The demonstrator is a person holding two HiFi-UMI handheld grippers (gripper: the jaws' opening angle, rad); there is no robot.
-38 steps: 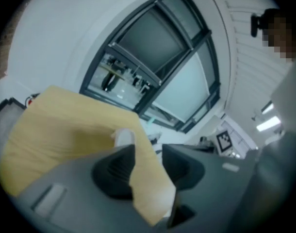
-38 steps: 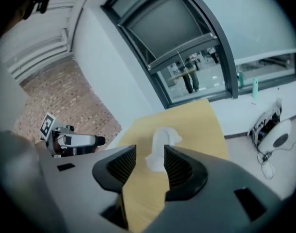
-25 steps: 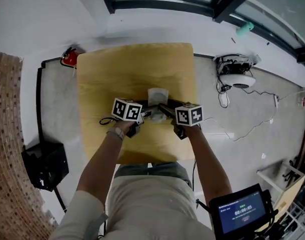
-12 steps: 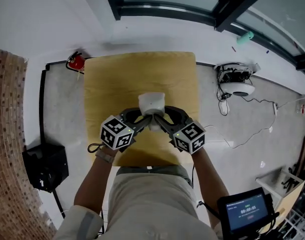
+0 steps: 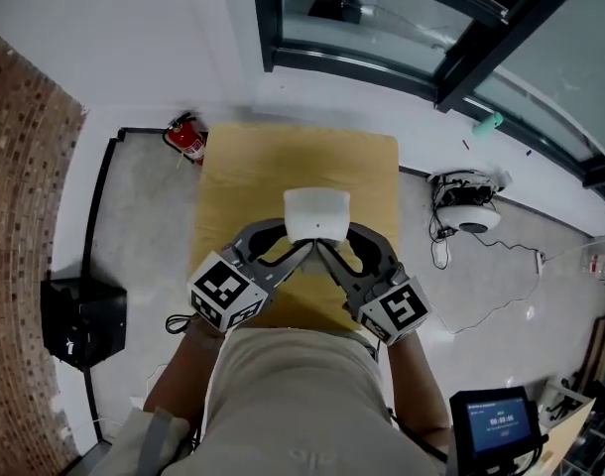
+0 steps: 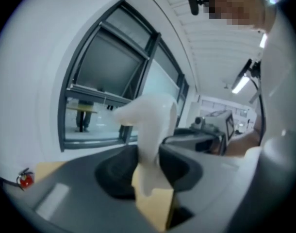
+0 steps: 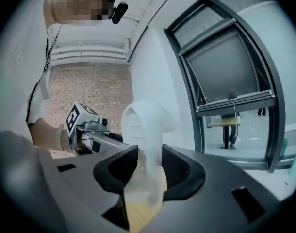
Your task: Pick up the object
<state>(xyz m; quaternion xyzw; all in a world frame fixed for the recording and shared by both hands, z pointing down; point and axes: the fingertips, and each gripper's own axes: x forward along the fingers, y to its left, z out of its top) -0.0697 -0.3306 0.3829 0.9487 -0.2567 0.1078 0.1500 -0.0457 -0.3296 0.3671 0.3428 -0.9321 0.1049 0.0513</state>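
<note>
A white, soft-looking plastic object [image 5: 317,214] hangs above the yellow table [image 5: 243,177], held from both sides. My left gripper [image 5: 302,249] comes in from the lower left and my right gripper [image 5: 329,251] from the lower right, their tips meeting under the object. In the left gripper view the white object [image 6: 150,125] is pinched between the dark pads of the left gripper [image 6: 149,166], whose jaws are opening slightly. In the right gripper view the white object [image 7: 145,125] is likewise squeezed in the right gripper [image 7: 149,171].
A red fire extinguisher [image 5: 186,137] stands at the table's far left corner. A black box [image 5: 79,320] sits on the floor at the left by a brick wall [image 5: 25,216]. A white device with cables [image 5: 468,211] lies on the floor at the right, and a dark window frame [image 5: 382,58] runs behind.
Both grippers closed on the white object and lifted it off the tabletop. The pair now sits higher and closer to the head camera, which has tilted.
</note>
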